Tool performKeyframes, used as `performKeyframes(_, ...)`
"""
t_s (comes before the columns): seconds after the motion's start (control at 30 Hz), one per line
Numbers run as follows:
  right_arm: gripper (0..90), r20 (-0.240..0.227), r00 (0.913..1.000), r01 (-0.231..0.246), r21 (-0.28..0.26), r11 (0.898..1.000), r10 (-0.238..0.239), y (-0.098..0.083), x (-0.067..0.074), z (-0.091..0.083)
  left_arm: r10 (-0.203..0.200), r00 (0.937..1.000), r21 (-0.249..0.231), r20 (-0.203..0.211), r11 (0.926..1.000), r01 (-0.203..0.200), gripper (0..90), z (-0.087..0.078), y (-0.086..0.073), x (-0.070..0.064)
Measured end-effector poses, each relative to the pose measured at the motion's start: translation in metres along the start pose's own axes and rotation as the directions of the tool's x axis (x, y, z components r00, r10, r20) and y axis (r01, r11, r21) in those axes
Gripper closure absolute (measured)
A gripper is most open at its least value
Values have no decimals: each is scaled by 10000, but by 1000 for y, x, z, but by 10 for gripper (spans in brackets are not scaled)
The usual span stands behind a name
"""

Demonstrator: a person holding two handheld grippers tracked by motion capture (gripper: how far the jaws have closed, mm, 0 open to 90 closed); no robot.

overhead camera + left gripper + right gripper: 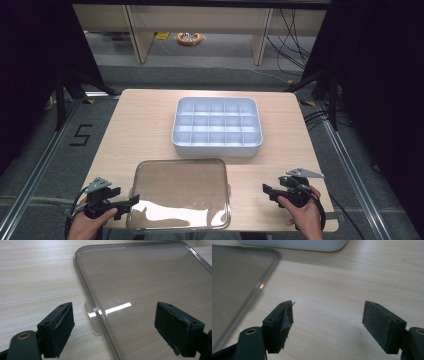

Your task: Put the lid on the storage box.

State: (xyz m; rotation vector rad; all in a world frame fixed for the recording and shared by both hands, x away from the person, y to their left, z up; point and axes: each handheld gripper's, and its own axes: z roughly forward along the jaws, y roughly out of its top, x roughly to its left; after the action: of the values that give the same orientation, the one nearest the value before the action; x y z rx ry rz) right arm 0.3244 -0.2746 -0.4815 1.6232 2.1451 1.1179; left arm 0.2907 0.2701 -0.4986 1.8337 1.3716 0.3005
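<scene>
1. Clear lid (180, 192) lies flat at the surface's near edge, the grey divided tray (217, 127) beyond it.
2. Left gripper (134, 201), fingers released, straddles the lid's rim tab (92, 316); pinching there squarely looks best.
3. Right gripper (265, 189) hovers released, empty.

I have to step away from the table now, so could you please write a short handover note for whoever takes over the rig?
Left gripper: open, holding nothing; its fingers stand either side of the clear lid's left edge, by the small tab.
Right gripper: open and empty, over bare table to the right of the lid.
The lid lies flat at the near edge of the table; the white compartment tray sits behind it, uncovered, compartments apparently empty.
Done: nothing gripped yet.
Left, probably: grip the lid and set it on the tray.
</scene>
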Motion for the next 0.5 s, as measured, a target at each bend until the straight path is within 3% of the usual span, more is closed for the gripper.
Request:
performKeyframes(0.03, 247, 43, 9999, -131, 26, 9999, 131, 0, 1, 1, 180, 9998, 212, -15, 9996, -180, 156, -1, 0, 1)
performKeyframes(0.1, 245, -18, 9998, -213, 50, 9998, 213, 0, 2, 0, -133, 9999, 5, -13, 9999, 133, 156, 2, 0, -2)
performKeyframes(0.13, 248, -218, 9997, 125, -27, 9999, -125, 0, 0, 1, -132, 9999, 35, -42, 9999, 132, 157, 2, 0, -2)
performKeyframes(0.2, 249, -199, 9998, 78, 89, 9999, -76, 0, 2, 1, 149, 9998, 302, -99, 9994, -146, 157, 0, 0, 1)
performKeyframes(0.23, 249, -483, 9979, -423, 164, 9990, 430, -1, 5, 1, -127, 9999, 79, -92, 9999, 128, 160, 2, -1, 0)
performKeyframes(0.27, 247, -672, 9964, -497, 223, 9985, 511, -1, 6, 2, -143, 9999, 119, -82, 9998, 144, 167, 2, -1, 0)
performKeyframes(0.3, 248, -644, 9979, 16, 10, 10000, -15, -1, 3, 4, 104, 9999, 403, -78, 9991, -101, 177, 0, -1, 2)
performKeyframes(0.37, 252, -705, 9975, 51, 250, 9997, -33, -1, 7, 3, 100, 9999, 455, -17, 9989, -99, 214, 1, -1, 2)
performKeyframes(0.4, 252, -744, 9969, -236, 261, 9994, 255, -2, 11, 4, -69, 10000, 394, 41, 9992, 68, 225, 2, -2, 1)
performKeyframes(0.43, 252, -788, 9965, -259, 370, 9990, 287, -2, 13, 4, 93, 9999, 510, 72, 9987, -97, 231, 1, -2, 2)
performKeyframes(0.5, 254, -896, 9960, 78, 338, 9994, -47, -2, 13, 6, 66, 9999, 590, 98, 9982, -72, 242, 1, -2, 2)
